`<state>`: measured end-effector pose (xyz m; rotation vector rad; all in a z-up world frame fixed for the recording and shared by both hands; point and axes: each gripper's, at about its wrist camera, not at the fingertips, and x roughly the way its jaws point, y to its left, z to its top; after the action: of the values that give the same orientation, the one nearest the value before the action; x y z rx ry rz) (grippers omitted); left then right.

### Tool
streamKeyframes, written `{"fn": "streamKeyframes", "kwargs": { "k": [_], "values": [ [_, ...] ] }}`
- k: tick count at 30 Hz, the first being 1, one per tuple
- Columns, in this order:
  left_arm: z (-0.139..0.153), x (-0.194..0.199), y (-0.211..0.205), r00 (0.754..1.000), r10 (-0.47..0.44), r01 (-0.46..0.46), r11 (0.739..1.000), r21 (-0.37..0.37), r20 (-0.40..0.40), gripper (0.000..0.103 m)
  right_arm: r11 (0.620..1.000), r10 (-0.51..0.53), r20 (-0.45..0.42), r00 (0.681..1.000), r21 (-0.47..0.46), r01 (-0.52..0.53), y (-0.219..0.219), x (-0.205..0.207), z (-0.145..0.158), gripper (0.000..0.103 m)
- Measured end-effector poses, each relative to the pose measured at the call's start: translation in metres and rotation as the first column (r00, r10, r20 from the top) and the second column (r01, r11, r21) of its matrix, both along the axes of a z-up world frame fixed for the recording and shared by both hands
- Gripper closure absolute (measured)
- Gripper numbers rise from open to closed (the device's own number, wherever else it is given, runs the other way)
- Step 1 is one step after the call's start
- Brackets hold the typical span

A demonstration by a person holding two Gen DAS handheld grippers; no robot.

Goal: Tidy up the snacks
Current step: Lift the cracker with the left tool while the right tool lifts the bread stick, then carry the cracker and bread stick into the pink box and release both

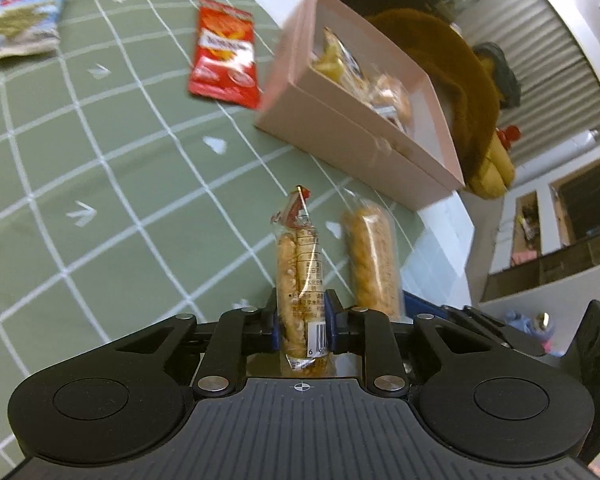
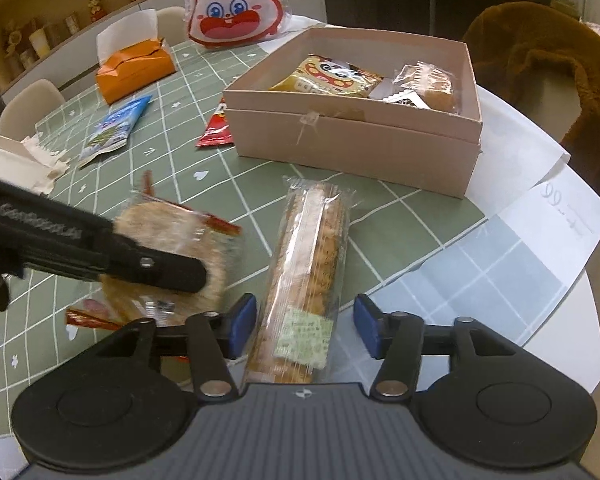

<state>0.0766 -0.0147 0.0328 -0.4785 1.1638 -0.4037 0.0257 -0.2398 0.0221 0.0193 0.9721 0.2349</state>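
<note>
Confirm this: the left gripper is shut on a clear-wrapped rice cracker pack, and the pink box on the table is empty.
Not empty. The right wrist view shows the pink box holding a panda-print snack bag and wrapped pastries. The left gripper is indeed shut on the rice cracker pack.

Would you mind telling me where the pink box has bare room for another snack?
Inside the pink cardboard box, the bare floor runs along its near wall, in front of the yellow panda packet and the clear-wrapped brown pastry. The far half is crowded. Outside, green checked tablecloth lies bare between the red snack packet and the gripped cracker packet.
</note>
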Motion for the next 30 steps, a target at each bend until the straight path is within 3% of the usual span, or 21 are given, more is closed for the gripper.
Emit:
{"fn": "streamKeyframes", "kwargs": {
  "k": [6, 8, 10, 14, 19, 22, 25, 28, 30],
  "values": [
    [0.002, 0.0, 0.007, 1.0, 0.01, -0.01, 1.0, 0.026, 0.012, 0.079, 0.993, 0.028, -0.017, 0.999, -0.11, -0.03, 0.016, 0.015, -0.001, 0.046],
    [0.003, -0.001, 0.008, 1.0, 0.008, -0.009, 0.999, 0.036, 0.018, 0.079, 0.991, 0.042, -0.018, 0.999, -0.129, -0.044, 0.02, 0.016, 0.0, 0.051],
    [0.005, -0.004, 0.008, 1.0, 0.002, -0.003, 0.999, 0.047, 0.026, 0.079, 0.99, 0.054, -0.025, 0.998, -0.127, -0.057, 0.02, 0.015, 0.001, 0.066],
    [0.004, -0.005, 0.008, 1.0, 0.008, -0.009, 0.999, 0.044, 0.025, 0.079, 0.993, 0.046, -0.035, 0.998, -0.11, -0.049, 0.014, 0.013, 0.003, 0.069],
    [0.017, -0.003, 0.011, 0.998, 0.026, -0.026, 1.0, 0.013, 0.049, 0.08, 1.0, 0.006, -0.039, 0.999, -0.025, -0.007, -0.002, 0.009, 0.018, 0.073],
    [0.048, 0.005, 0.015, 0.993, 0.036, -0.031, 0.998, -0.049, 0.113, 0.08, 0.999, -0.009, 0.042, 0.999, 0.039, 0.007, -0.014, 0.005, 0.055, 0.073],
    [0.1, 0.026, 0.017, 0.975, 0.038, -0.011, 0.993, -0.12, 0.218, 0.08, 0.997, -0.02, 0.189, 0.982, 0.073, 0.007, -0.027, 0.015, 0.117, 0.074],
    [0.163, 0.053, 0.008, 0.929, 0.033, 0.009, 0.993, -0.114, 0.368, 0.08, 0.998, -0.04, 0.332, 0.942, 0.068, 0.018, -0.038, 0.035, 0.181, 0.074],
    [0.19, 0.074, -0.002, 0.904, 0.021, 0.032, 0.993, -0.117, 0.427, 0.08, 0.998, -0.053, 0.403, 0.914, 0.062, 0.031, -0.045, 0.054, 0.218, 0.074]
  ]
}}
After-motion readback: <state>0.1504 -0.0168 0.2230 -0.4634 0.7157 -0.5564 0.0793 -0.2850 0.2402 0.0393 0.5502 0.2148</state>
